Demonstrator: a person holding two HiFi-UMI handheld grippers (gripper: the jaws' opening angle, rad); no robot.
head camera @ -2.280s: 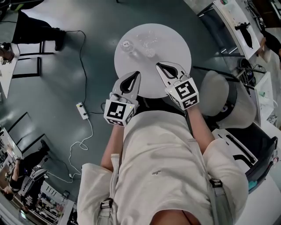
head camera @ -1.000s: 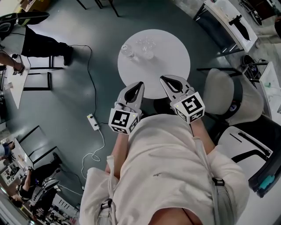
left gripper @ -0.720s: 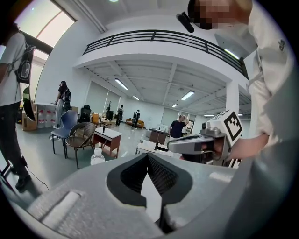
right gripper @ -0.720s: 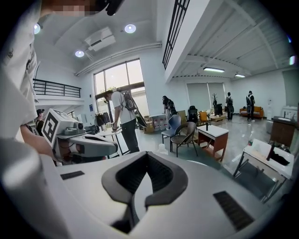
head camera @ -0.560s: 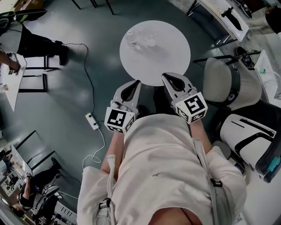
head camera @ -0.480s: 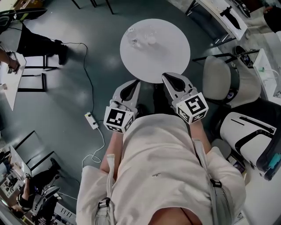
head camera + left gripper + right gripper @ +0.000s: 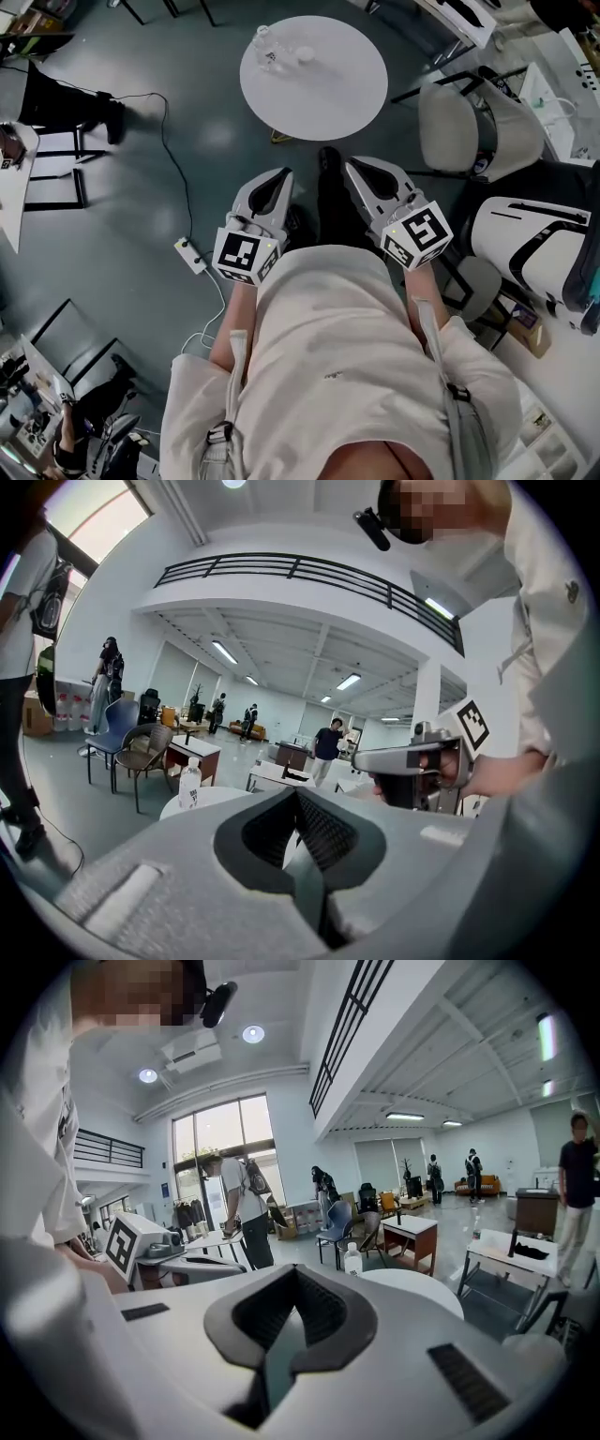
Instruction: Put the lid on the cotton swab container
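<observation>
Both tongs are held low in front of the person's pale shirt (image 7: 337,356), side by side over the grey floor (image 7: 187,141), with dark shoes (image 7: 328,192) between them. The left tongs (image 7: 284,175) are closed: in the left gripper view the left tongs (image 7: 298,799) have their ribbed pads meeting at the tip with nothing between them. The right tongs (image 7: 352,165) are closed in the same way: in the right gripper view the right tongs (image 7: 295,1277) meet at the tip and hold nothing.

The round white desk (image 7: 328,89) stands ahead of both tongs and apart from them, with a strip of floor between its near edge and the tips. On its far-left part stand a small bottle (image 7: 265,39) and, just beside it, a few clear items (image 7: 302,53). They are too small to tell which is the cotton swab container and which the lid. They lie well apart from both tongs, across the whole desk top.

The left gripper view shows the desk (image 7: 220,797) beyond the tongs with the bottle (image 7: 190,784) upright on it. The right gripper view shows the desk (image 7: 417,1290) to the right of the tips, the bottle (image 7: 352,1260) at its far edge.

A pale chair (image 7: 464,127) stands right of the desk, and a power strip (image 7: 190,255) lies on the floor to the left.
</observation>
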